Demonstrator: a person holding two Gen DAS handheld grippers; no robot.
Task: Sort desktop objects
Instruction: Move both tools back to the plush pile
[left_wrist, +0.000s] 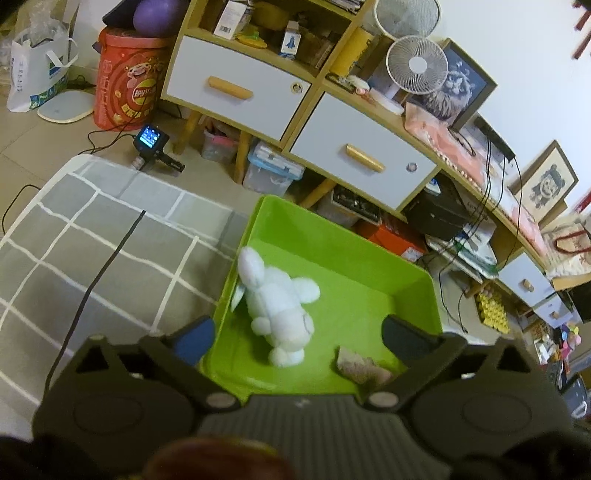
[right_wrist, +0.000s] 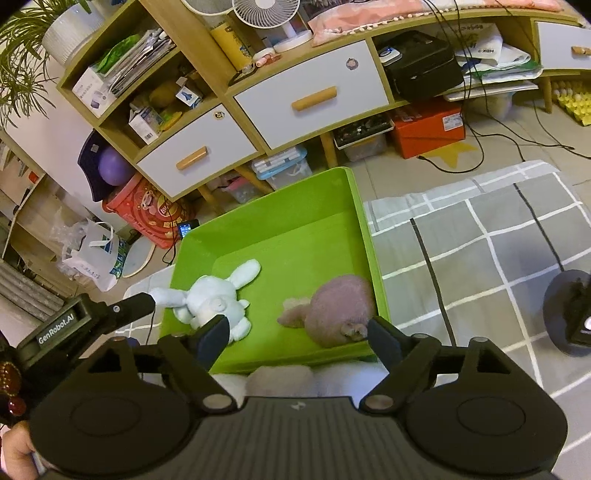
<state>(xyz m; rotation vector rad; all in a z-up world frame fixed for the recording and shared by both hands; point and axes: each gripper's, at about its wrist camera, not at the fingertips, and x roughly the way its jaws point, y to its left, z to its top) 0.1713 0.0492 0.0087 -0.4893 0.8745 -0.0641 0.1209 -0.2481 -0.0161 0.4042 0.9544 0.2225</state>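
Note:
A green bin (left_wrist: 332, 229) stands on the grey checked cloth. In it lie a white plush rabbit (left_wrist: 277, 306) and a pinkish-brown plush toy (left_wrist: 360, 365). My left gripper (left_wrist: 297, 332) hangs over the bin, jaws wide open, nothing pressed between its pads. The right wrist view shows the same bin (right_wrist: 365, 240), with the rabbit (right_wrist: 214, 295) at its left and the pink plush (right_wrist: 336, 306) at its right wall. My right gripper (right_wrist: 300, 334) is open above the pink plush and does not touch it. One finger of the left gripper (right_wrist: 133, 302) reaches in beside the rabbit.
A fluffy pale item (right_wrist: 277, 376) lies just in front of the bin. A black device (right_wrist: 569, 314) sits on the cloth (right_wrist: 480, 258) to the right. Behind stand a wooden cabinet (left_wrist: 236, 85) with drawers, storage boxes, a red snack tub (left_wrist: 125, 88) and floor cables.

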